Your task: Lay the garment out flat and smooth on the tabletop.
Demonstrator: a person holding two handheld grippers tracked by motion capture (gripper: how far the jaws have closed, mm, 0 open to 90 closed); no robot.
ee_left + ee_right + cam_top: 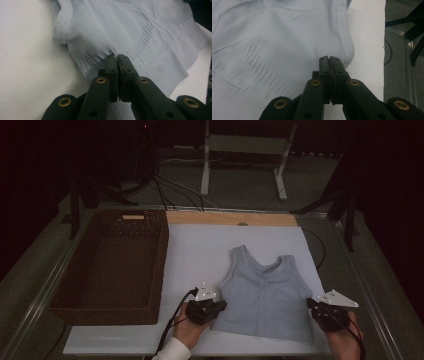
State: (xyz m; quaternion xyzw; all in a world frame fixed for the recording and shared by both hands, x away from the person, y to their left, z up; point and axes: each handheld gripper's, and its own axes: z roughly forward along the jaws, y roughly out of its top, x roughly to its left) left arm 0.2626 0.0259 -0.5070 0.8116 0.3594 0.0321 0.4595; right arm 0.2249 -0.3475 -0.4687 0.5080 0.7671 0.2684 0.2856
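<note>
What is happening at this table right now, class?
A person holds a gripper in each hand over a light blue sleeveless top lying flat on a white board. The left gripper is shut on the top's side edge just below the armhole, puckering the fabric. The right gripper is shut on the opposite side edge. The top has not been lifted or folded. A brown woven basket sits to the left.

A dark woven basket [112, 265] sits on the left part of the desk [35, 290], beside a white board [195, 255]. A wooden strip [230, 218] runs along the board's far edge. Behind the desk, a white metal frame [245, 150] stands on the floor, with black cables [160, 185] near it
</note>
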